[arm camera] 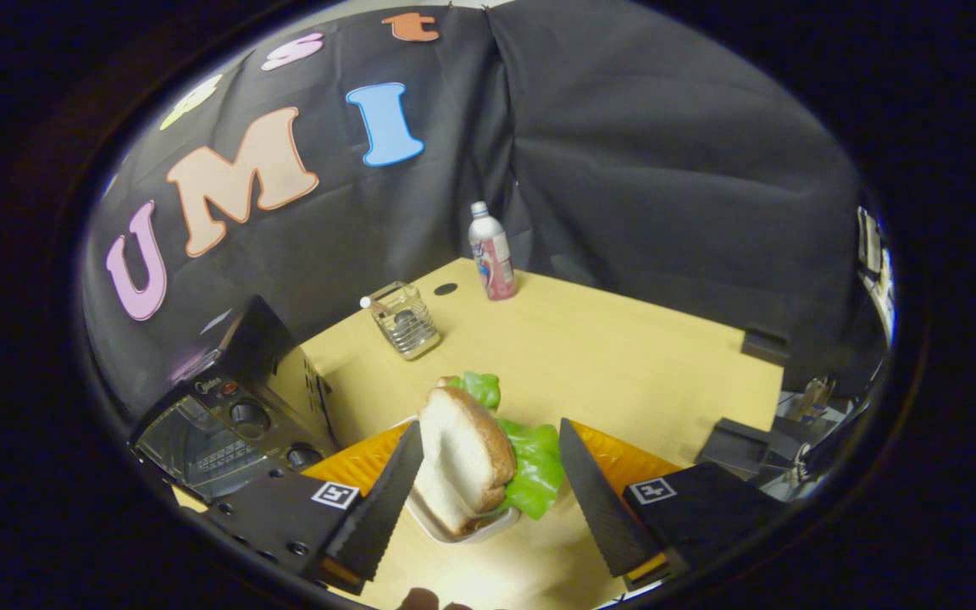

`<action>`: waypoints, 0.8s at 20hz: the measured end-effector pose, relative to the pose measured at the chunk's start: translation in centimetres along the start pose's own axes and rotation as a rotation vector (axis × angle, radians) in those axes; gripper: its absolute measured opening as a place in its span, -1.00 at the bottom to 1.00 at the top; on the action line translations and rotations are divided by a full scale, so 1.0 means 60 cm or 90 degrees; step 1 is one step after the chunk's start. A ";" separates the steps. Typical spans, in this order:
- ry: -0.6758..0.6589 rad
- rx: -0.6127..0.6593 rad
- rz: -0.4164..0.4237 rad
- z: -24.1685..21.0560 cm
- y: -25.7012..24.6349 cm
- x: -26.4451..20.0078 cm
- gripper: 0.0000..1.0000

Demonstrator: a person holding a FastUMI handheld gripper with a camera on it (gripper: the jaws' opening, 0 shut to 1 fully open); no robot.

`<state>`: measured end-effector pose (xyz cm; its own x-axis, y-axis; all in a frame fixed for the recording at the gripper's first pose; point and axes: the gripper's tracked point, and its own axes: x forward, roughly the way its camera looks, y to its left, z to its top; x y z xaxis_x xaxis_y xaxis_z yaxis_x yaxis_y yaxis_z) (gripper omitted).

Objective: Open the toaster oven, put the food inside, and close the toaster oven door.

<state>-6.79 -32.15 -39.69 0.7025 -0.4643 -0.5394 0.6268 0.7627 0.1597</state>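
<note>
The tongs (488, 491) stood released around a white-bread sandwich with green lettuce (475, 453) on the tan wooden tabletop (623, 356), right of the black toaster oven (230, 419).

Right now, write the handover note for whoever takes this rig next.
Tongs: open, fingers on either side of the sandwich, the right one clearly apart from it; left contact unclear.
Sandwich: bread with lettuce, standing on a small white dish on the orange tray, between the fingers.
Toaster oven: beyond the left finger on the table, door looks shut.
Done: nothing visible yet.
Left: open the door, put the sandwich in, close the door.
</note>
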 end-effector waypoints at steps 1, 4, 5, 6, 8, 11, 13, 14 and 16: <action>0.011 0.002 0.009 -0.010 0.002 0.009 0.98; 0.044 -0.011 0.023 -0.035 0.004 0.031 0.99; 0.052 -0.014 0.027 -0.040 0.006 0.038 0.98; 0.062 -0.014 0.037 -0.047 0.013 0.042 0.98; 0.078 -0.018 0.043 -0.053 0.017 0.046 0.97; 0.081 0.008 0.067 -0.052 0.041 0.052 0.97; 0.076 0.023 0.091 -0.050 0.068 0.050 0.97; 0.074 0.025 0.092 -0.049 0.064 0.051 0.97; 0.079 0.033 0.092 -0.051 0.066 0.047 0.97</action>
<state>-3.36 -29.08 -43.12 0.7414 -0.2908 -0.6048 0.5416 0.7915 0.2833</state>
